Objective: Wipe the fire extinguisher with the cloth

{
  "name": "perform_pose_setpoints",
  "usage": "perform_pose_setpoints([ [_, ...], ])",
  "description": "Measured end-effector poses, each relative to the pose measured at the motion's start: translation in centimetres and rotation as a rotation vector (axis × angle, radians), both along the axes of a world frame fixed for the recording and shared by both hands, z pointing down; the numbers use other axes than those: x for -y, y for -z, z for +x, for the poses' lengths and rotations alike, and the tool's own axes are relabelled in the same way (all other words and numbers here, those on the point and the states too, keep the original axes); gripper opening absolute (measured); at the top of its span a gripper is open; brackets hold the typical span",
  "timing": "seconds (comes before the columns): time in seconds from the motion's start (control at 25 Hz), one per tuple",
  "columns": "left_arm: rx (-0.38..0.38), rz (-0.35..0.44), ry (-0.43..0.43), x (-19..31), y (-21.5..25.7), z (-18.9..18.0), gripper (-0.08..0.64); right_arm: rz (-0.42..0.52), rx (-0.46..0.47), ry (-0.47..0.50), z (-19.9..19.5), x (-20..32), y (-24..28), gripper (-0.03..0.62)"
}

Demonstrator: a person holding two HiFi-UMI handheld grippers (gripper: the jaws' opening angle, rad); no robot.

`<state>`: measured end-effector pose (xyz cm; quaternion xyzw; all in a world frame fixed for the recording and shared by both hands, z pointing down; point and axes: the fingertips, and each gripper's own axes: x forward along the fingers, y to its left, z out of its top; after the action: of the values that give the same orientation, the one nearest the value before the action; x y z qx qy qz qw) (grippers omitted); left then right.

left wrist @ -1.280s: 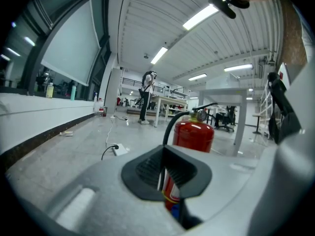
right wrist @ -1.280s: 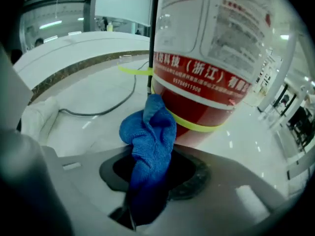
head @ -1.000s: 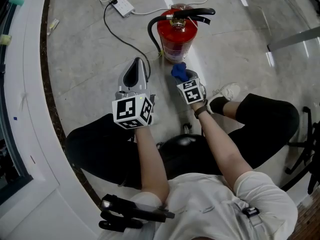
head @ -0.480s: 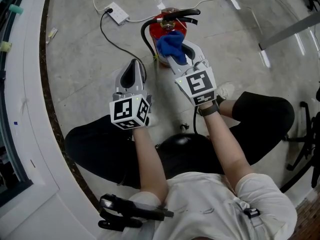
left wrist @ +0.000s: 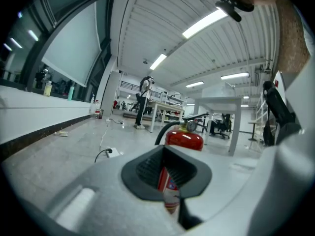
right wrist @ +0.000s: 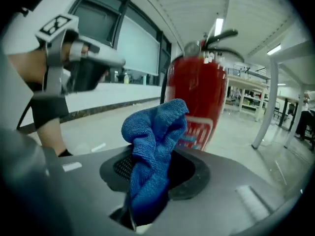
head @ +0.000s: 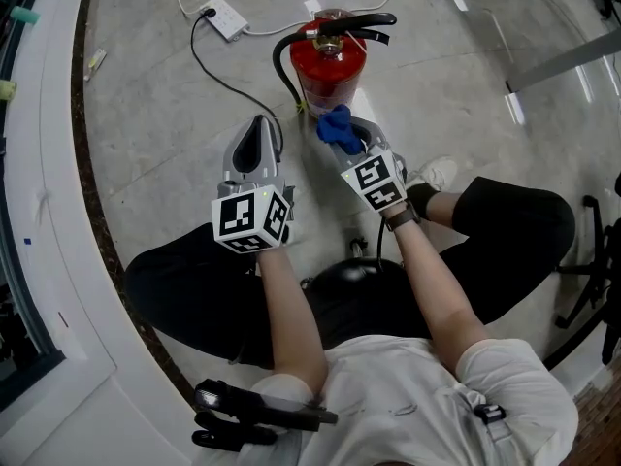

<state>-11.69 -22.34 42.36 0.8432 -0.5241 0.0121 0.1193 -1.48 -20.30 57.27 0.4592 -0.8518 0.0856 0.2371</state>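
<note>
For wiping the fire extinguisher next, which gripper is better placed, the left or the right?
Probably the right gripper: it is shut on the blue cloth, just in front of the red fire extinguisher. The left gripper is shut on nothing and sits farther to the side.

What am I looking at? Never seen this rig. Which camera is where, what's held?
No robot: a person holds a hand-worked gripper in each hand; the marker cubes are part of them. The top-down picture comes from a camera on the person's head. The other two come from cameras riding on each gripper, looking along its tongs. On the floor stands a red fire extinguisher, a power strip beyond it. The right gripper has its tongs shut on a blue cloth, close beside the extinguisher; I can't tell whether it touches. The left gripper has its tongs together with nothing between them, pointing toward the extinguisher.
</note>
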Motion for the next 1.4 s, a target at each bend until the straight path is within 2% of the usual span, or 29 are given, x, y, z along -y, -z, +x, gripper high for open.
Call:
perform_pose_setpoints([
  [0.08, -0.009, -0.015, 0.001, 0.1, -0.7, 0.0, 0.002, -0.125, -0.056, -0.006, 0.3, -0.4, -5.6, 0.141],
  [0.16, -0.009, -0.029, 0.001, 0.3, -1.5, 0.0, 0.002, -0.241, -0.063, -0.034, 0.5, -0.5, -10.5, 0.141],
  [0.36, 0.015, -0.039, -0.031, 0.7, -2.7, 1.2, 0.002, -0.427, -0.067, -0.139, 1.6, 0.8, -18.7, 0.143],
  [0.6, 0.051, -0.046, -0.062, 0.8, -3.5, 2.3, 0.002, -0.535, -0.083, -0.165, 1.1, 1.2, -24.4, 0.143],
  [0.76, 0.061, -0.047, -0.059, 0.9, -3.5, 2.1, 0.002, -0.526, -0.086, -0.177, 1.4, 2.1, -24.8, 0.144],
  [0.88, 0.070, -0.038, -0.055, 0.8, -3.2, 2.0, 0.002, -0.511, -0.028, -0.185, 1.4, 1.4, -23.0, 0.144],
  [1.0, 0.071, -0.022, -0.051, 0.6, -2.3, 2.0, 0.002, -0.536, 0.121, -0.183, 1.3, -0.8, -20.3, 0.144],
  [1.08, 0.064, -0.010, -0.045, 0.3, -1.6, 1.8, 0.002, -0.516, 0.207, -0.183, 1.5, -1.8, -17.1, 0.144],
  [1.16, 0.057, -0.001, -0.041, -0.1, -1.0, 1.7, 0.002, -0.420, 0.295, -0.201, 2.0, -1.7, -11.7, 0.144],
  [1.32, 0.049, 0.017, -0.040, -0.7, -0.1, 1.7, 0.002, -0.236, 0.566, -0.246, 3.3, -1.5, -0.1, 0.140],
  [1.4, 0.045, 0.029, -0.046, -0.8, 0.4, 2.0, 0.002, -0.137, 0.669, -0.245, 3.4, -1.2, 5.6, 0.140],
])
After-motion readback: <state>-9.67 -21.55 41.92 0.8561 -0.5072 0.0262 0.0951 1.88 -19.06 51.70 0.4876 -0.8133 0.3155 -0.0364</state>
